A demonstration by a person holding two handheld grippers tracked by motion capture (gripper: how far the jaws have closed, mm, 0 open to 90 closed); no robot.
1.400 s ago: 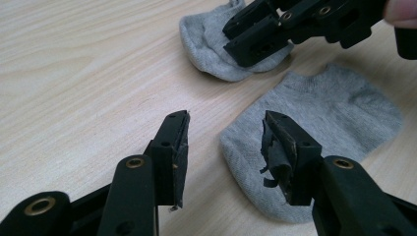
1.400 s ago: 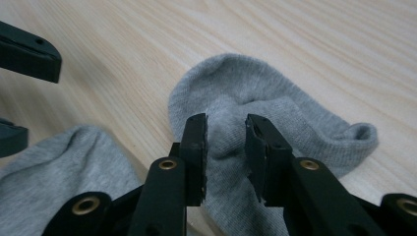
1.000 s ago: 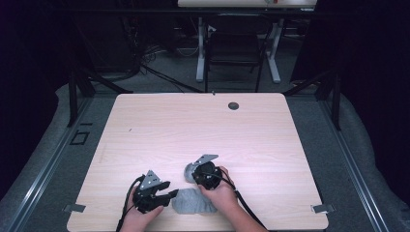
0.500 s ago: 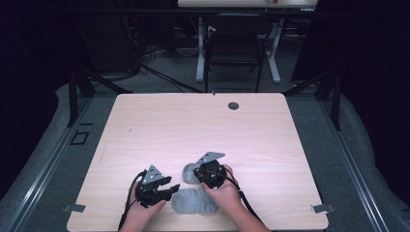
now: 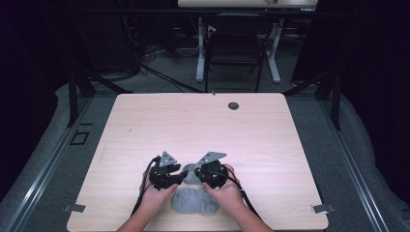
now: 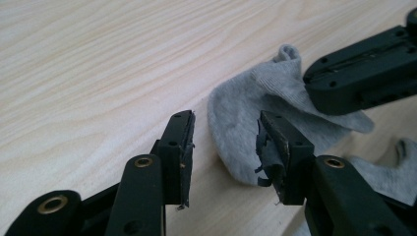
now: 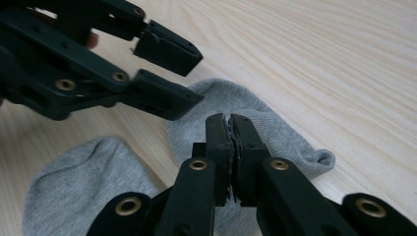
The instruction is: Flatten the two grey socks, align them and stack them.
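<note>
Grey sock (image 7: 275,128) beneath closed right tongs (image 7: 230,120), beside parted left tongs (image 6: 223,130).

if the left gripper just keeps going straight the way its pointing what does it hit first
Most likely the grey sock: in the left gripper view the open left gripper has the sock's rounded end just beyond its jaws. The right gripper lies farther on, off to one side. Depth is hard to judge.

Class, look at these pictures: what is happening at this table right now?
A person works two grey socks at the near edge of a wooden table. The right claw is shut, seemingly pinching the upper sock. The left claw is open at that sock's edge. The second sock lies flat nearby.
</note>
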